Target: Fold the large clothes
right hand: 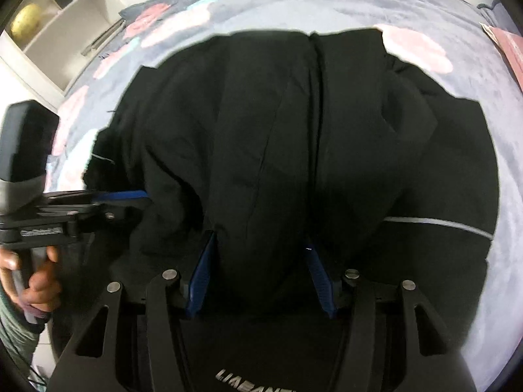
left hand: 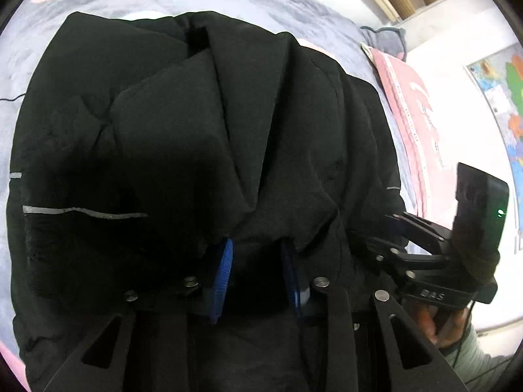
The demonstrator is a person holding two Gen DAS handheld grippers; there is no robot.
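Note:
A large black jacket [left hand: 183, 137] with thin grey reflective stripes lies bunched on a bed; it also fills the right wrist view [right hand: 294, 130]. My left gripper [left hand: 258, 268] has its blue-padded fingers closed on a thick fold of the jacket's near edge. My right gripper [right hand: 261, 268] likewise has its blue pads on either side of a thick bunch of the jacket. The fingertips are buried in the cloth in both views. The right gripper shows at the right of the left wrist view [left hand: 434, 261], and the left gripper shows at the left of the right wrist view [right hand: 81, 209].
The bed cover [right hand: 408, 6] is grey with pink blotches and surrounds the jacket. A pink pillow [left hand: 415, 111] lies at the bed's right side below a wall map [left hand: 503, 98]. White shelves [right hand: 55, 23] stand at the far left.

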